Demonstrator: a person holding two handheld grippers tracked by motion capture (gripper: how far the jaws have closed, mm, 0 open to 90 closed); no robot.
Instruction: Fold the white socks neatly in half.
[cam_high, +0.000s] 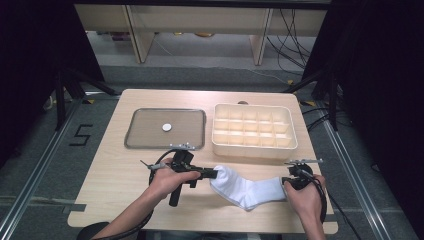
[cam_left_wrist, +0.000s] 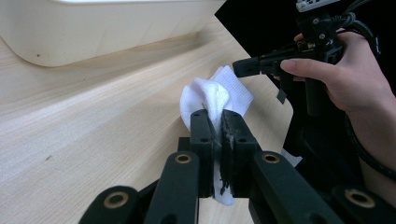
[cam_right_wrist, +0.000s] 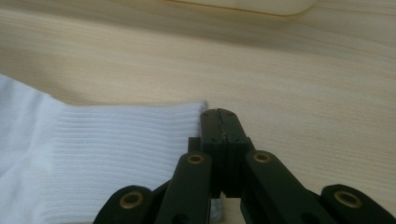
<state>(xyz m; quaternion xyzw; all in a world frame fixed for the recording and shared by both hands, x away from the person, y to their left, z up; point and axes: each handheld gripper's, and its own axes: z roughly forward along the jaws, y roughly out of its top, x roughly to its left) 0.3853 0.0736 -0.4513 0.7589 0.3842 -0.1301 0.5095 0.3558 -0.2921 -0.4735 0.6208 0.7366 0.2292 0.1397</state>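
From above, the white sock (cam_high: 247, 191) lies on the table's (cam_high: 115, 175) near edge, stretched between both tools; we should keep it taut and flat. Along the left gripper (cam_left_wrist: 215, 122), the jaws pinch bunched sock fabric. Along the right gripper (cam_right_wrist: 218, 122), the jaws meet at the ribbed cuff's corner, though whether cloth sits between them is hidden.

Sock (cam_high: 245, 191) on table (cam_high: 115, 175), before tray (cam_high: 135, 135) and divided box (cam_high: 254, 149).
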